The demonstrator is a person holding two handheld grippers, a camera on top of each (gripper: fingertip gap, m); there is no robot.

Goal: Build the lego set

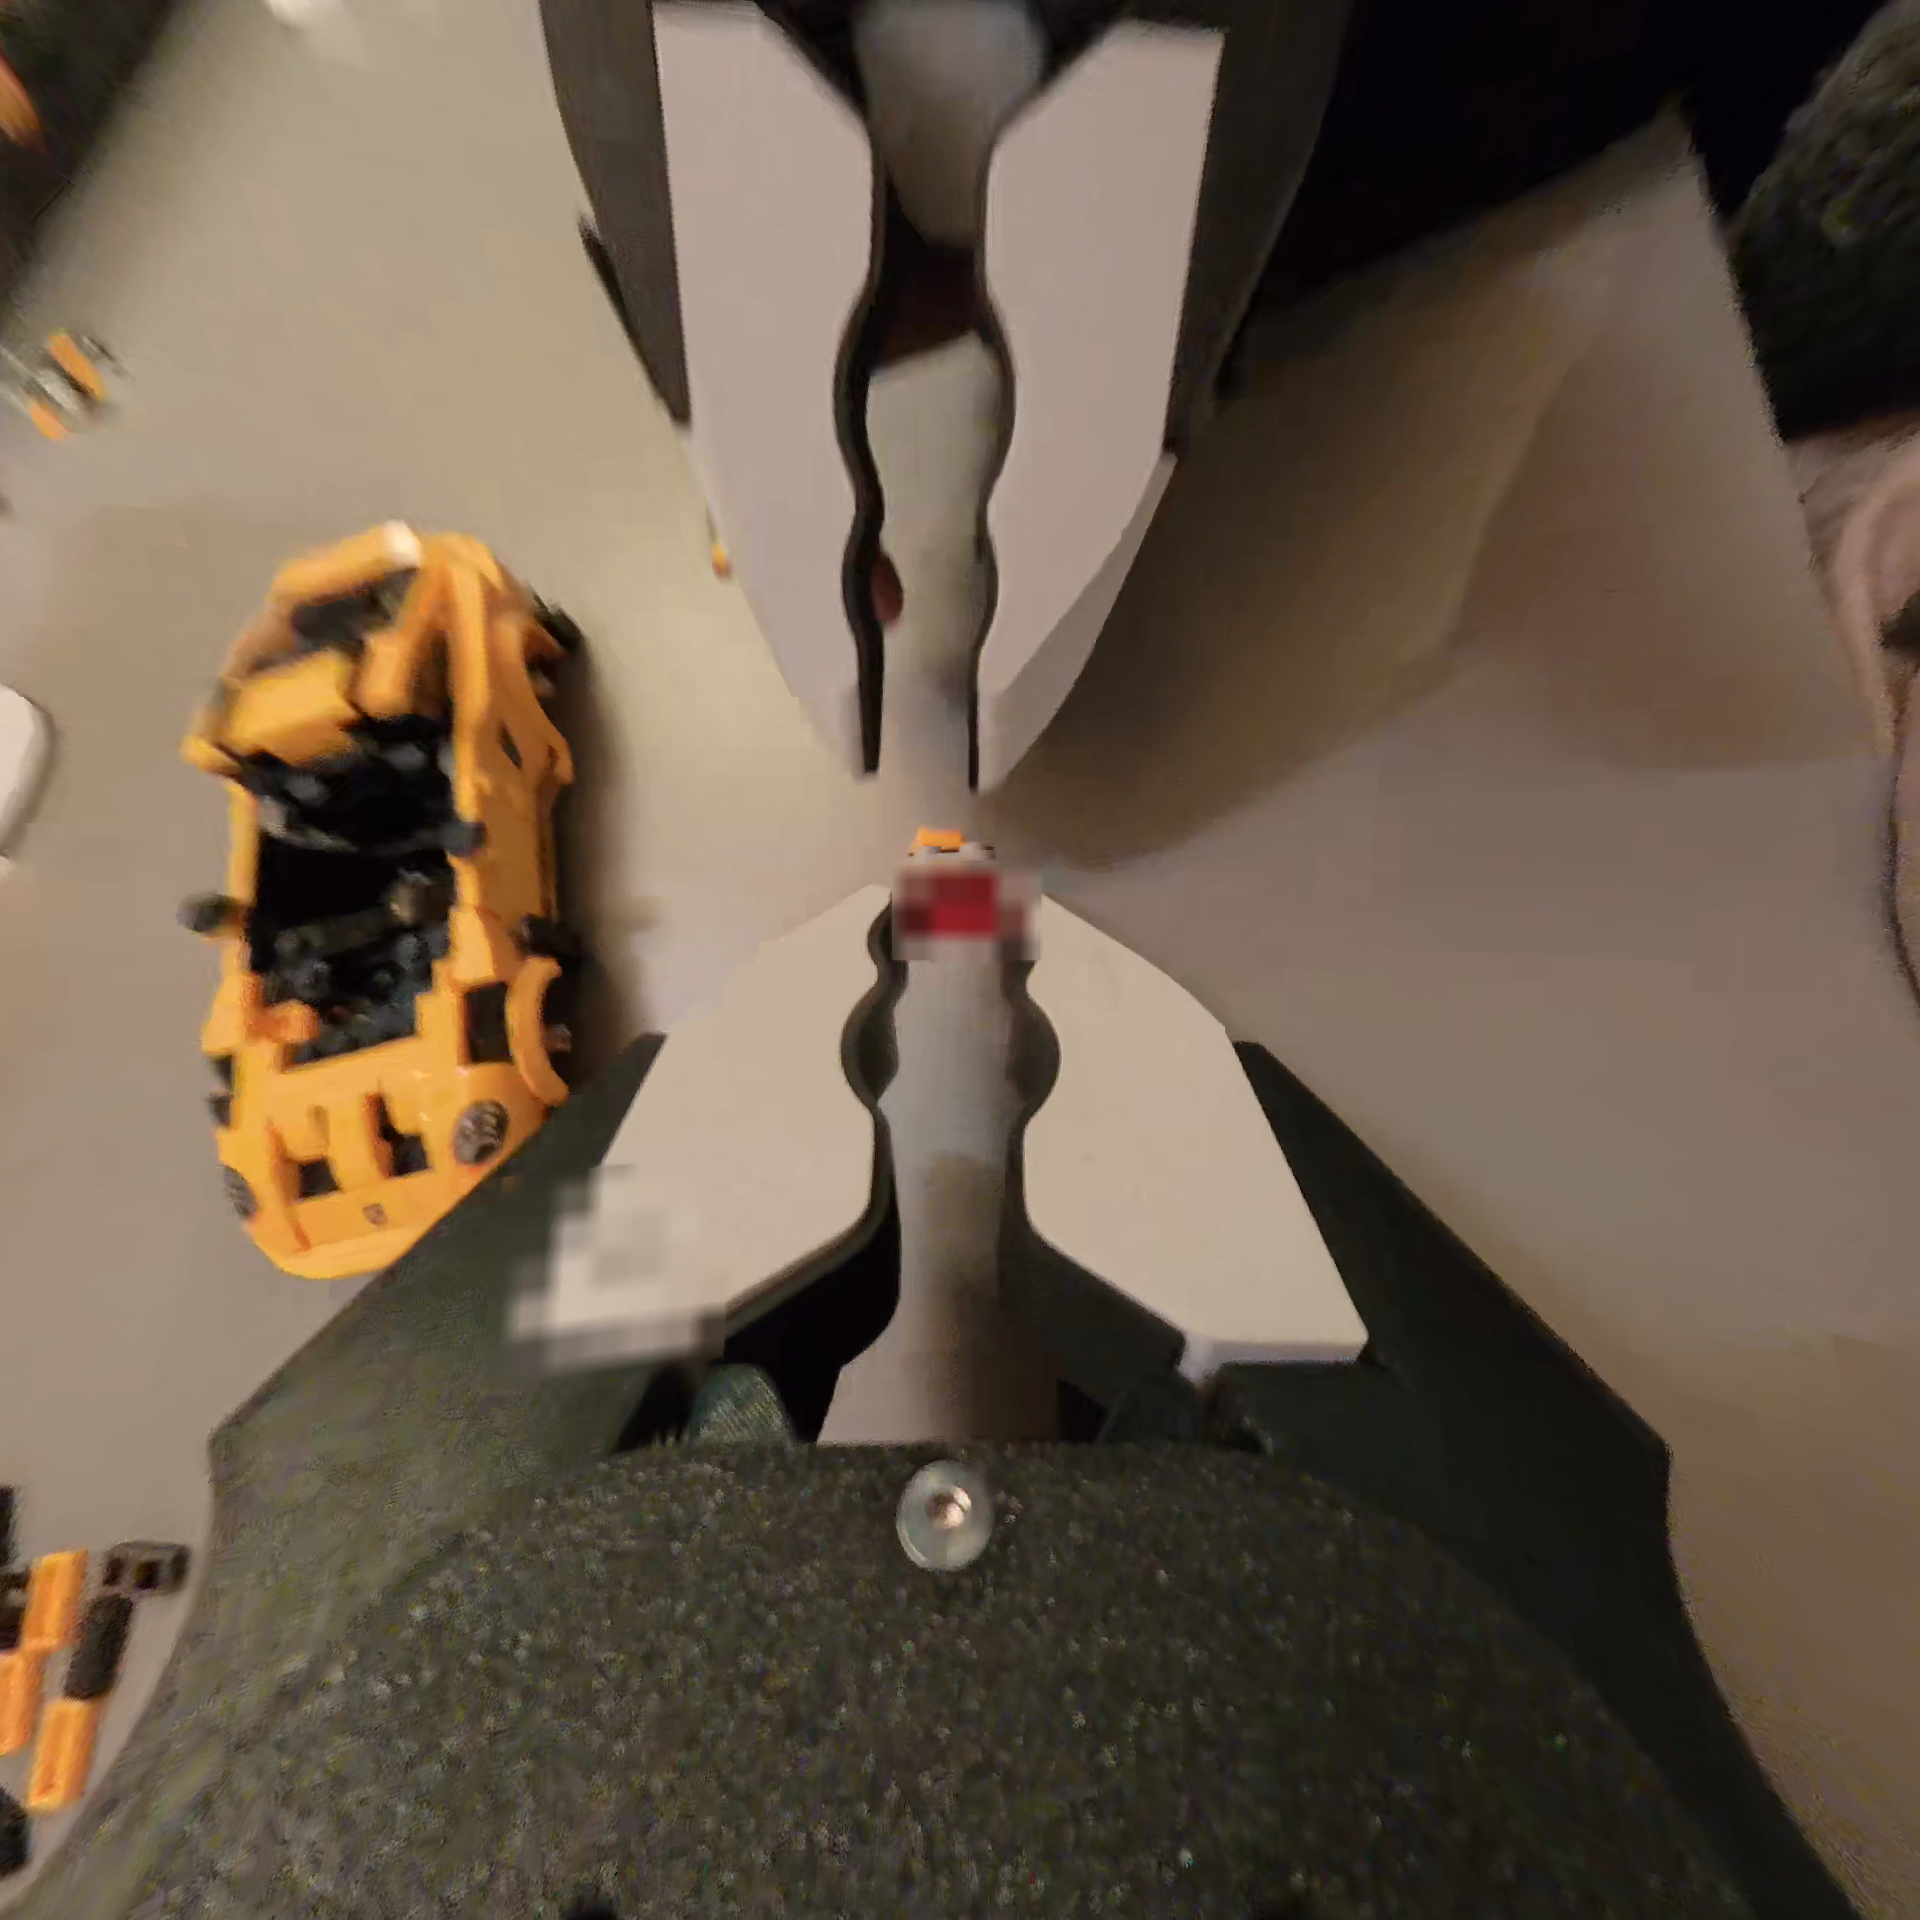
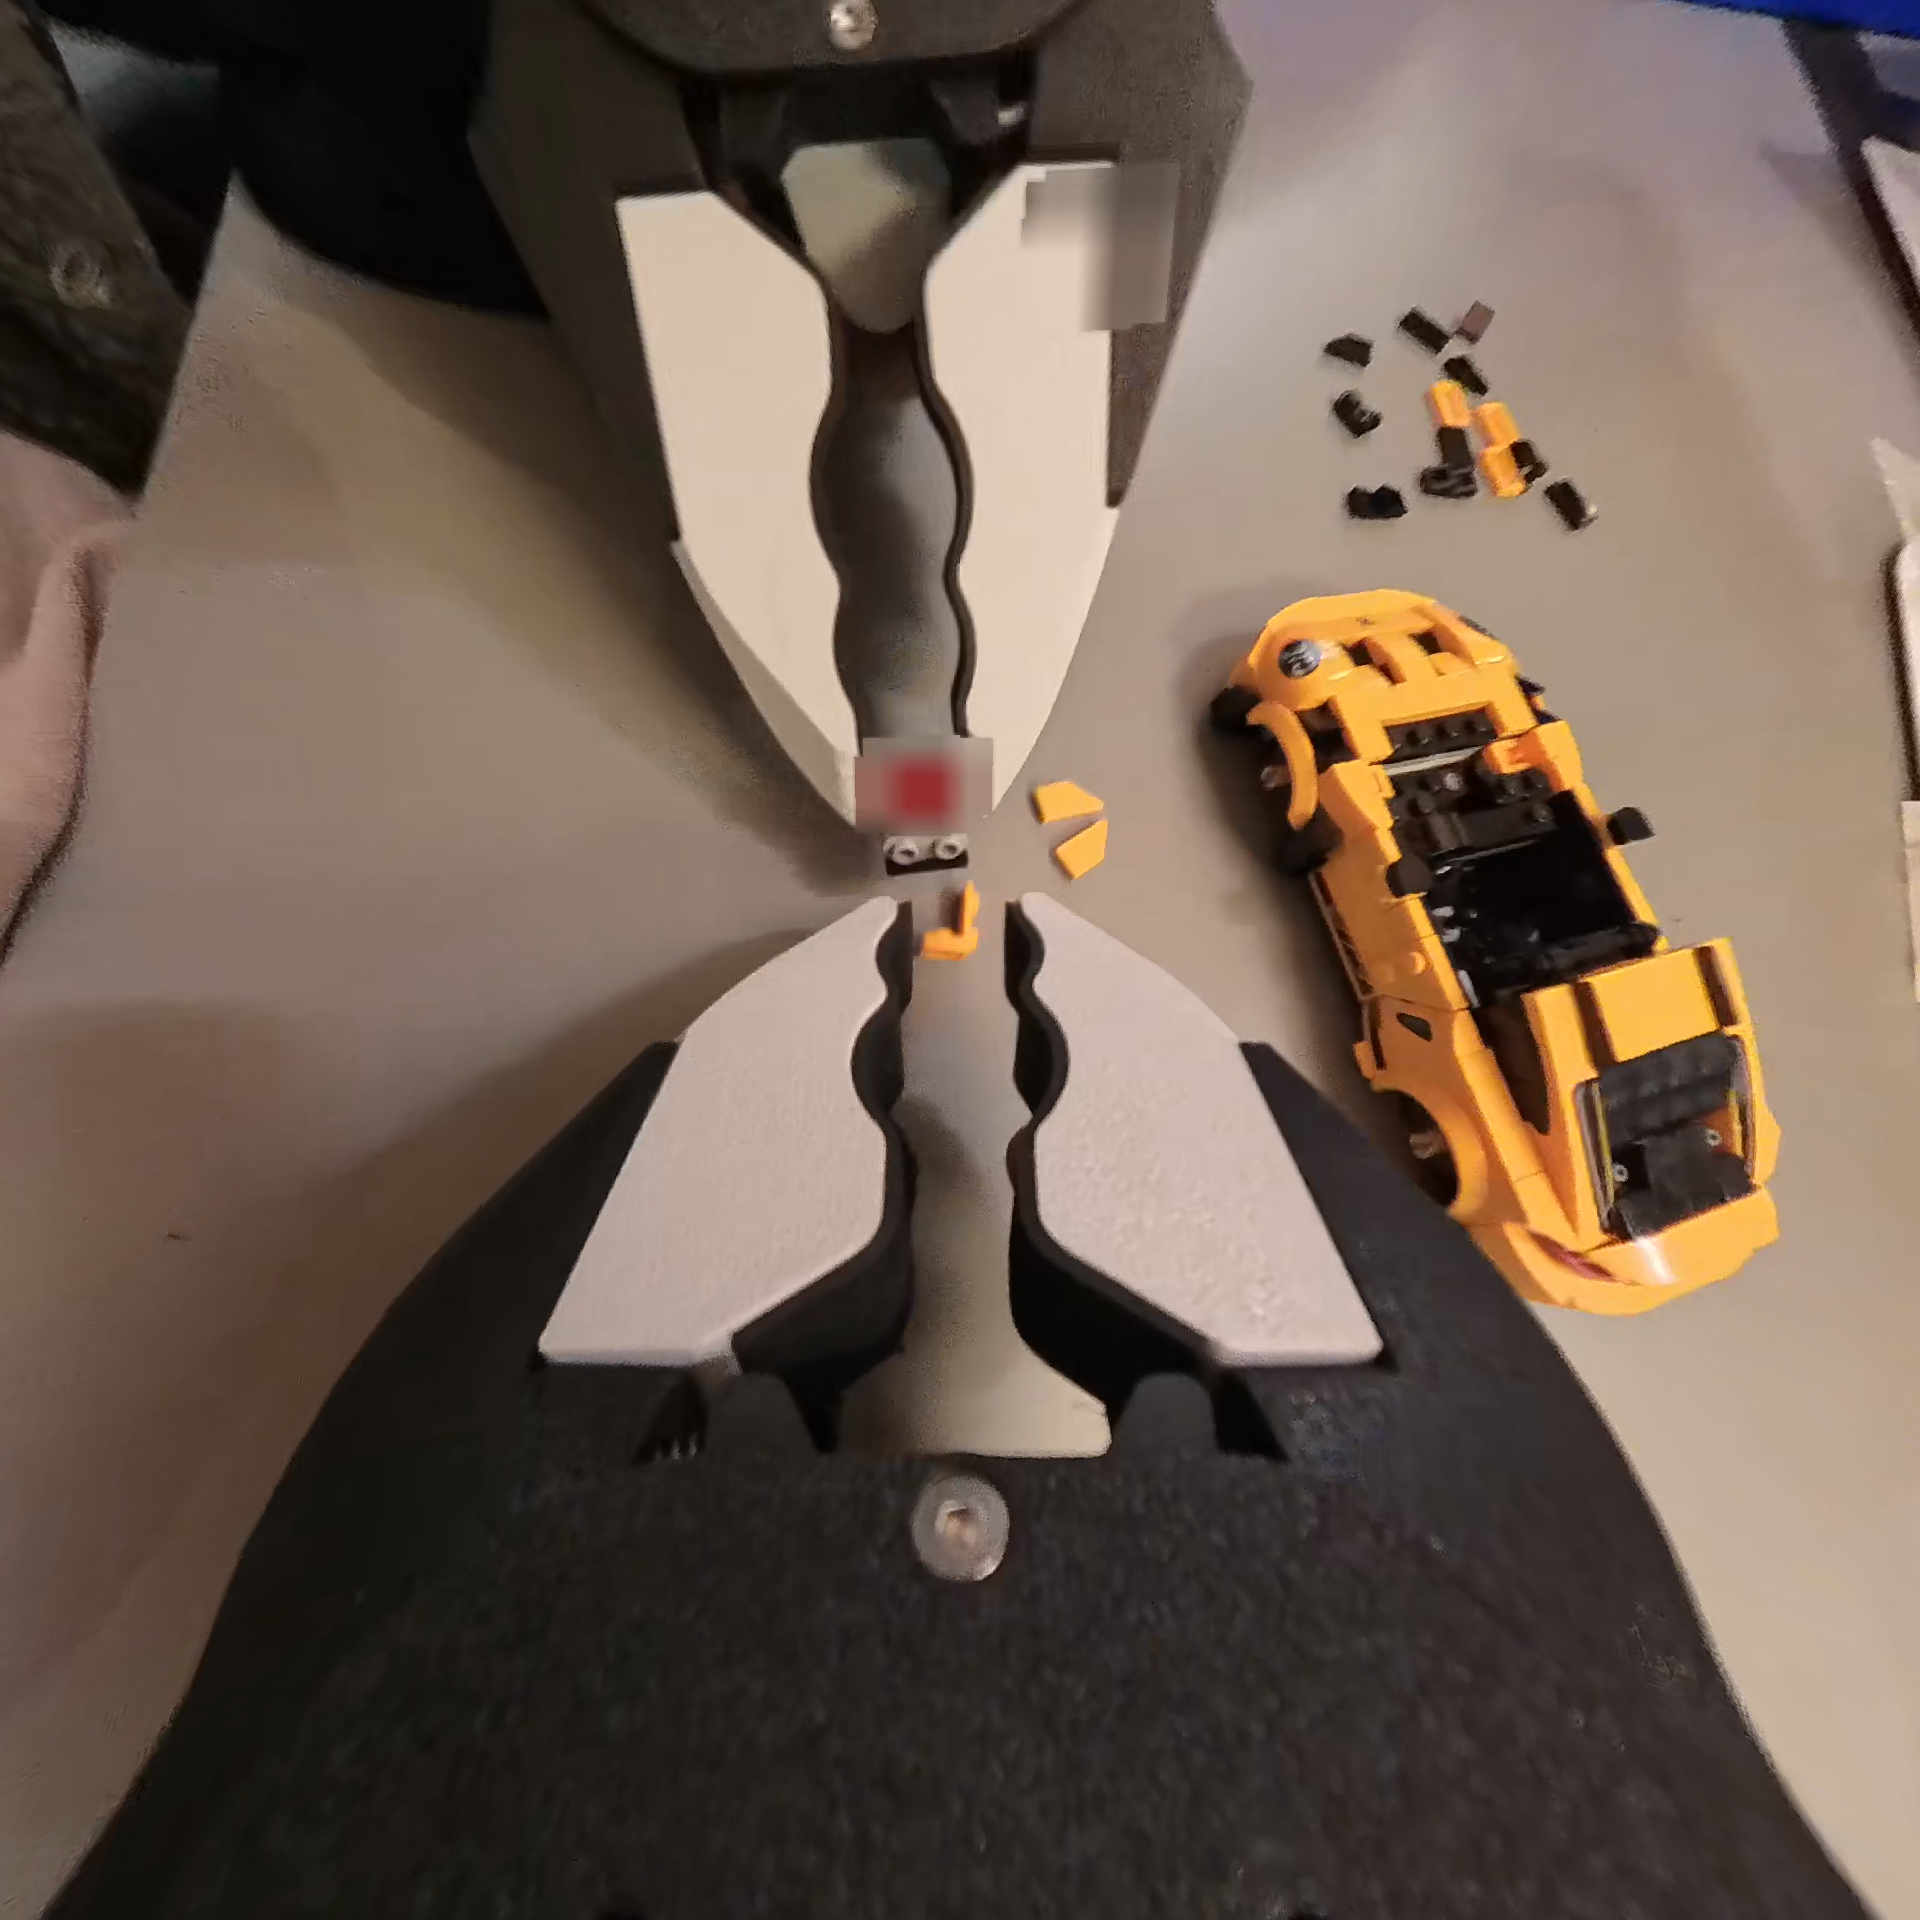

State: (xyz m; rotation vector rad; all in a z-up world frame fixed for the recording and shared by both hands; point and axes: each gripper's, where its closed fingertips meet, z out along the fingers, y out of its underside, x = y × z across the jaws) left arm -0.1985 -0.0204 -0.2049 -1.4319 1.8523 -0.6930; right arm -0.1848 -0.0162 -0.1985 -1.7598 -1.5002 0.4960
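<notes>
A partly built orange and black Lego car (image 1: 384, 904) lies on the pale table; it also shows in the right wrist view (image 2: 1496, 935). My left gripper (image 1: 958, 920) is shut on a small piece, blurred red and white, with a black two-stud plate (image 2: 928, 854) at its tip. My right gripper (image 2: 961, 914) faces it tip to tip, jaws slightly apart. A small orange piece (image 2: 951, 925) sits between the right fingertips, against the left one, with a gap on its other side. In the left wrist view the orange piece (image 1: 935, 836) shows just beyond the right gripper (image 1: 923, 774).
Two orange wedge pieces (image 2: 1070, 821) lie on the table beside the fingertips. A cluster of black and orange loose pieces (image 2: 1455, 426) lies beyond the car. More loose pieces (image 1: 62, 1662) sit at the lower left. A person (image 1: 1860, 468) is close at the right edge. Left and right tips are no more than a few centimetres apart.
</notes>
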